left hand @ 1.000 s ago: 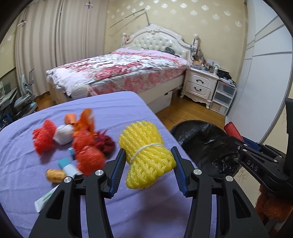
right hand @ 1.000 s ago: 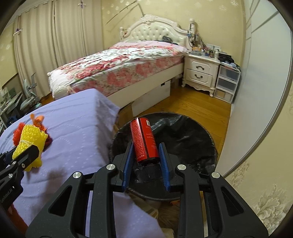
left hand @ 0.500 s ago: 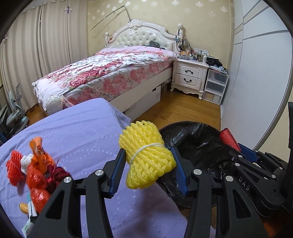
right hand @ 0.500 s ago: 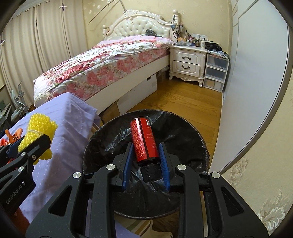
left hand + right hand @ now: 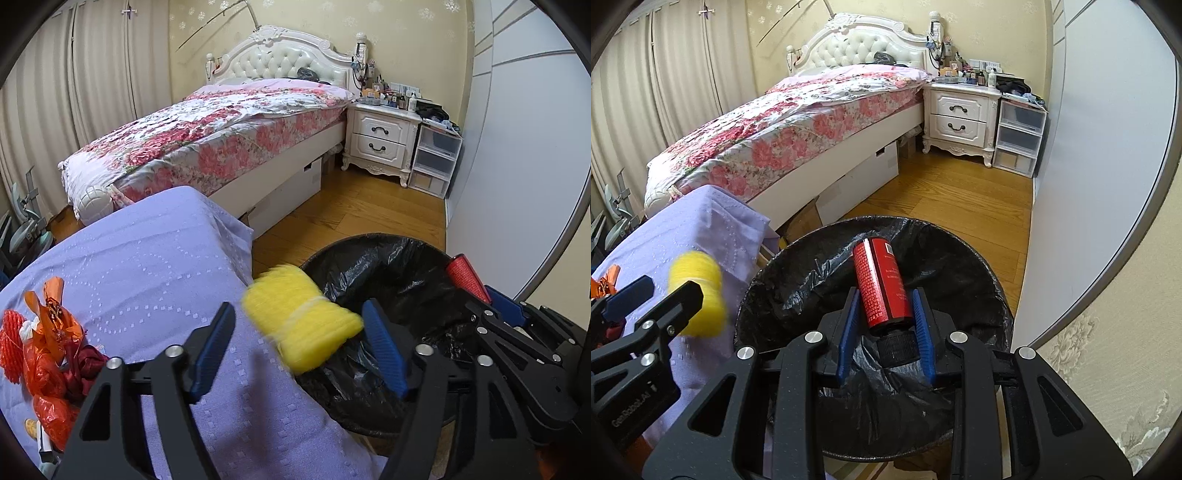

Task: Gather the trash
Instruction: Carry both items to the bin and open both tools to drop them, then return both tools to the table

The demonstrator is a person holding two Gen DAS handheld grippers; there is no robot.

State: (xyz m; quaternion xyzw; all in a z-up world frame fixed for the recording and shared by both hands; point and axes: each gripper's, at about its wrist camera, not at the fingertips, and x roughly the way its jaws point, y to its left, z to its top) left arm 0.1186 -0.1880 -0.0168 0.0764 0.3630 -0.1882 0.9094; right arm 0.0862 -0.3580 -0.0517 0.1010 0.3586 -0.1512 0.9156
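Released since half a second ago, yellow foam netting (image 5: 301,321) blurs between the left gripper (image 5: 301,347)'s wide-spread jaws beside the bin (image 5: 982,266); light, squashy, best pinched mid-bundle; right gripper (image 5: 884,321) clamps the rigid red bottle (image 5: 882,282) above it.

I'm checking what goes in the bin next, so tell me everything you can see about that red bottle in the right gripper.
The red bottle is a slim cylinder with a glossy red body, fine pale print, a small label patch and a ribbed black cap at its near end. The right gripper is clamped on its lower body, a blue pad on each side. It tilts forward and slightly left, over the black-lined trash bin, touching nothing else.
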